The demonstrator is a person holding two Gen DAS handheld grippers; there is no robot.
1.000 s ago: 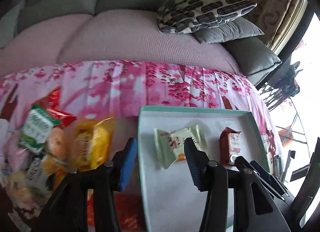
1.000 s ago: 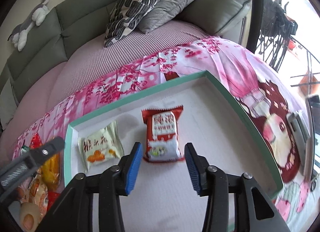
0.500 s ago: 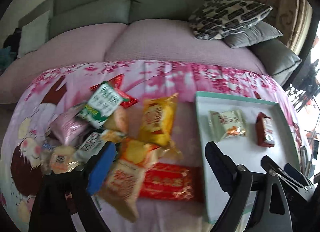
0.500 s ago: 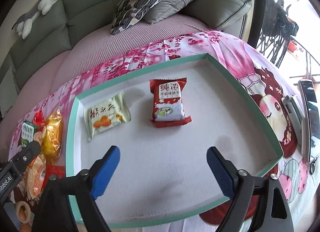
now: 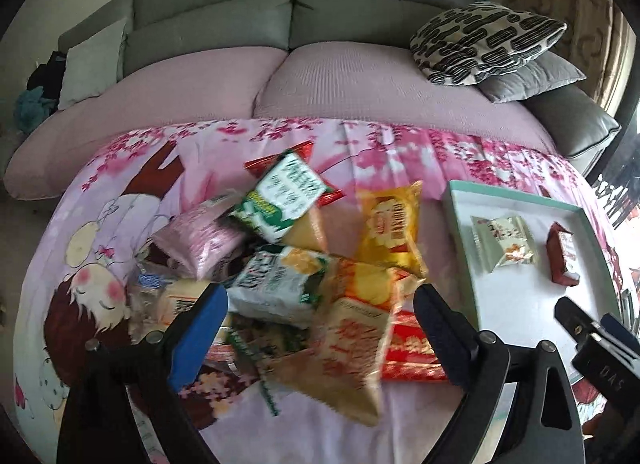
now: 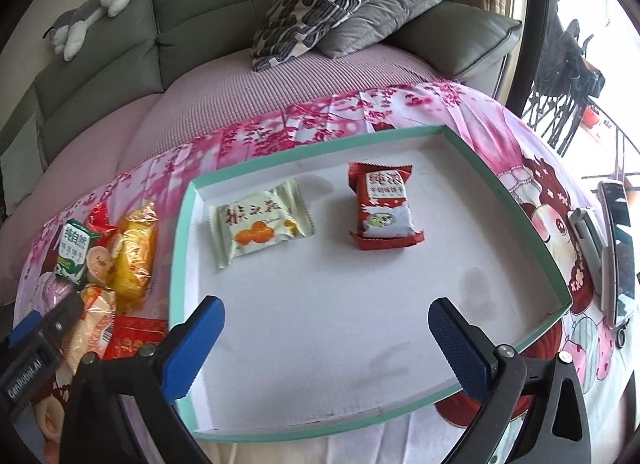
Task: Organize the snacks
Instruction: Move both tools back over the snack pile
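Step in hand, by judgement: fetching next snack from pile for tray.

Left gripper [image 5: 320,304]: jaws spread wide, released, nothing held; hovers over heap of crinkly foil snack packets [image 5: 304,264], white-green packet [image 5: 276,284] between jaws, tan-orange packet [image 5: 352,344] overlapping below.

Next move calls for singling out one top packet, closing on edge.

Shallow white tray with teal rim [image 6: 180,264]: cream packet [image 6: 260,219], red-white packet [image 6: 384,207] ahead of right gripper [image 6: 326,344], jaws released, empty.

Lower pile packets blurred, buried; labels unreadable.

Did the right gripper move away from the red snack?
Yes. The right gripper, jaws open, has backed toward the tray's near edge, leaving the red snack farther ahead.
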